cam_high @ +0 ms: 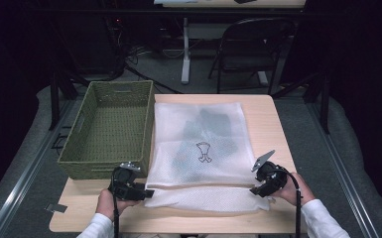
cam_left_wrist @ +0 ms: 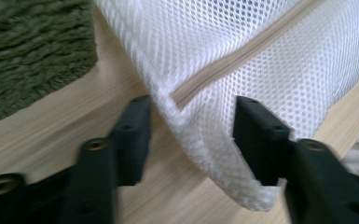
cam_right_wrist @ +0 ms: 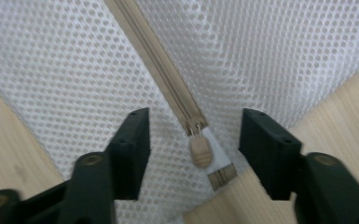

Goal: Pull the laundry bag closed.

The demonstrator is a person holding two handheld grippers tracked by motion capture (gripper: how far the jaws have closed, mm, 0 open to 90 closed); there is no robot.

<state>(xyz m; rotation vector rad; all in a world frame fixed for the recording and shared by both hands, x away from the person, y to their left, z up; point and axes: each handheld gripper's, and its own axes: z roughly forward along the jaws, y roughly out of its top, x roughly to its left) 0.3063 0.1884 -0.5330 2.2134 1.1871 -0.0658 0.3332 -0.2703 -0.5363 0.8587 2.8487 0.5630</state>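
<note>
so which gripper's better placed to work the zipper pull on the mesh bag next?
Probably right. The right gripper has open jaws straddling the zipper pull. The left gripper brackets the mesh bag at the zipper's closed end, better suited to anchoring.

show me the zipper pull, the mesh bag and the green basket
zipper pull (cam_right_wrist: pixel 200 153), right gripper view, on its rounded beige tab
mesh bag (cam_high: pixel 198 144), high view, on the middle of its white netting
green basket (cam_high: pixel 110 168), high view, on its near woven wall

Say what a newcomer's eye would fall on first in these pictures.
A big white mesh laundry bag lies flat mid-table with dark clothing inside, beside an empty green woven basket at its left. The left gripper and right gripper sit open at the bag's near corners, the right one's fingers flanking the zipper pull.
</note>
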